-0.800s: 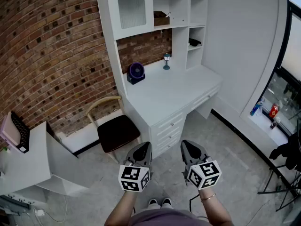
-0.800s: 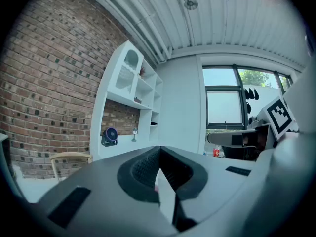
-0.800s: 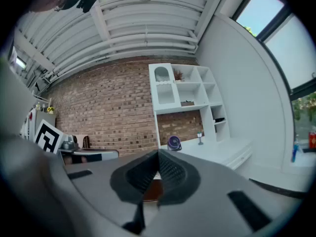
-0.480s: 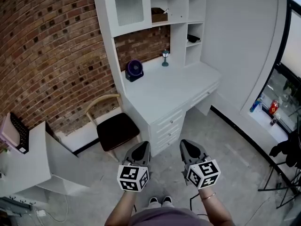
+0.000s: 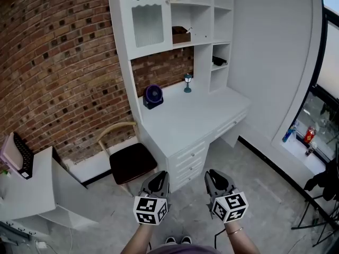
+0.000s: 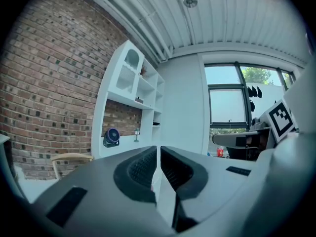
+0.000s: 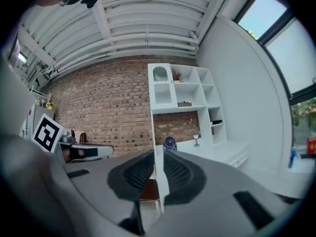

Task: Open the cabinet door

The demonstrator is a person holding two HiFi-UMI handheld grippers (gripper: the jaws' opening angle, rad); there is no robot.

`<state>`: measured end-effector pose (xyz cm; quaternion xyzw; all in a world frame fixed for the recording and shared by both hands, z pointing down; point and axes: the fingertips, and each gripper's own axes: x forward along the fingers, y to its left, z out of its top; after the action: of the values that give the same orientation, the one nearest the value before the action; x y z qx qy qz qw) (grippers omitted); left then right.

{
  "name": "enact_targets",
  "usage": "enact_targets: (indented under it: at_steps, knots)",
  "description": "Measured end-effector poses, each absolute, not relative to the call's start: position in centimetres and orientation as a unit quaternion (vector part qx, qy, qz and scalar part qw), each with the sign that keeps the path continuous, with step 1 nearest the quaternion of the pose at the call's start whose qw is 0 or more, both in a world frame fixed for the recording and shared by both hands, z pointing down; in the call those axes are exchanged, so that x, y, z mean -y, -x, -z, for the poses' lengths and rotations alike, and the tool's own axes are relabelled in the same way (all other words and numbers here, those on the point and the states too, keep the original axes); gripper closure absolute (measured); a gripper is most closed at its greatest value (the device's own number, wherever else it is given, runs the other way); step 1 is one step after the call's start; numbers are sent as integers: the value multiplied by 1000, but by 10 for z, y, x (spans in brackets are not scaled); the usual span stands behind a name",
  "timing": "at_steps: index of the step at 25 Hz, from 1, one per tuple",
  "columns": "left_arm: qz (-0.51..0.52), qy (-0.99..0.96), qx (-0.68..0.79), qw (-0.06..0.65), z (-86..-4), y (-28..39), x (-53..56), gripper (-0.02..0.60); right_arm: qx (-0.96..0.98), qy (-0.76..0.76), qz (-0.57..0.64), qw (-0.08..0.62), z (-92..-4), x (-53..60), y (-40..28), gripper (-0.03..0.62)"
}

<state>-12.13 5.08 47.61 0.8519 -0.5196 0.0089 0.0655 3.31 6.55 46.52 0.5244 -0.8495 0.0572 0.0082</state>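
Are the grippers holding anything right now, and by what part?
Nothing: the left gripper and right gripper are both empty, away from the cabinet door.

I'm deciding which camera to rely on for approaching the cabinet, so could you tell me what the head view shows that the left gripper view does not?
Only the head view: the chair's dark seat, the desk drawers, the floor and the person's shoes.
Only the left gripper view: the slatted ceiling, the trees outside, and a close look at the left gripper, its jaws closed on nothing.
Both: the brick wall, the cabinet door and the purple fan.
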Motion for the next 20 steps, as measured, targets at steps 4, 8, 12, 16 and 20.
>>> enact_targets:
  at_steps: [4,8,12,16,20]
  knots:
    - [-7,-850,524,58,-472,115,-43,554,849,-525,-52,7,-463,-56,-46,502]
    - [-10,-848,528,44,-469,105,-37,519,855,-516,-49,-1,-461,-48,-53,461]
    - [-12,-846,531,35,-464,100,-28,480,863,-504,-47,-6,-458,-38,-54,440]
    - [-19,-845,534,30,-462,99,-12,463,866,-497,-54,-15,-457,-22,-54,423]
    - [-18,-843,537,20,-459,101,19,463,869,-491,-50,-19,-456,7,-52,416]
